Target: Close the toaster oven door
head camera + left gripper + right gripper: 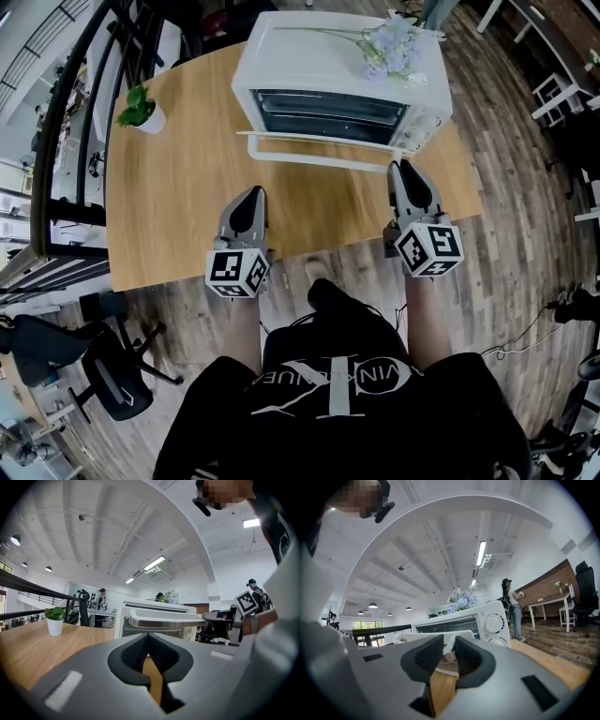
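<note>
A white toaster oven point(337, 56) stands at the far side of the wooden table point(178, 206). Its glass door point(323, 150) hangs open, folded down towards me with the handle along its near edge. My left gripper point(255, 190) rests over the table in front of the door's left part, shut with nothing in it. The right gripper point(403, 165) sits just off the door's right end, its jaws a narrow gap apart and empty. In the left gripper view the oven point(159, 620) lies straight ahead beyond the shut gripper point(148, 638). From the right gripper point(449, 644), the oven's knobs point(493, 623) show close by.
A small potted plant point(141, 111) stands at the table's left. Pale artificial flowers point(394, 47) lie on top of the oven. A black office chair point(112, 375) is on the floor at lower left. A person point(512, 599) stands far off to the right.
</note>
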A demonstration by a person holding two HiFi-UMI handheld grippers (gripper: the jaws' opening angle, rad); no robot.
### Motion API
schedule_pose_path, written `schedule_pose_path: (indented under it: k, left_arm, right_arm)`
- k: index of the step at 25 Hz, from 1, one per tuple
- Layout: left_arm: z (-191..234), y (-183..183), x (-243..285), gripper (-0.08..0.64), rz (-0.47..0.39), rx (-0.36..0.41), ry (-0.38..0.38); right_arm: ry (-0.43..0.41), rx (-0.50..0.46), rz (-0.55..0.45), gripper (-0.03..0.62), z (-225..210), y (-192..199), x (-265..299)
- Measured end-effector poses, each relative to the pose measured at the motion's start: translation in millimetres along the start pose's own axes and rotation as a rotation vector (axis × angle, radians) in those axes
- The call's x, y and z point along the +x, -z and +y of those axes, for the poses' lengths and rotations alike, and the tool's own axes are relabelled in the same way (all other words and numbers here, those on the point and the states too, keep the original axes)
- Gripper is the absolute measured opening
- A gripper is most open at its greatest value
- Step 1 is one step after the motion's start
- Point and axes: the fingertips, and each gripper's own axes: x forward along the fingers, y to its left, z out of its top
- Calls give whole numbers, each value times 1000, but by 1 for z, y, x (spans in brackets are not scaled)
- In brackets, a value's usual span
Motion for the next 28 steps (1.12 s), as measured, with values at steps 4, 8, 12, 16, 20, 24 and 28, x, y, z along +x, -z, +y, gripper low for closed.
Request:
schedule_pose_path:
  k: [4,8,12,16,20,24,28]
  left_arm:
    - [2,-5,14,11,-4,1,14]
    - [5,-10,25,11,-3,5,21]
    - [12,-15,34,10,-4,15,20]
    - [21,-21,40,10,-9,20,9]
    - [28,-26,46,9,-15,28,4]
    - [37,-31,50,9,-22,34,-9]
    - [45,-35,51,9,-27,36,-21]
  right_arm:
    - [5,-6,-13,73,-5,-10,9]
    - [7,-8,-24,74,-8,-19,18]
    - [18,-11,-41,74,-14,-26,29]
    - [29,-13,-55,74,-19,-33,41]
    - [37,-21,-64,73,-25,-39,49]
    - [38,-32,-67,73,-28,-42,56]
    - [45,-40,-71,72,-30,-45,61]
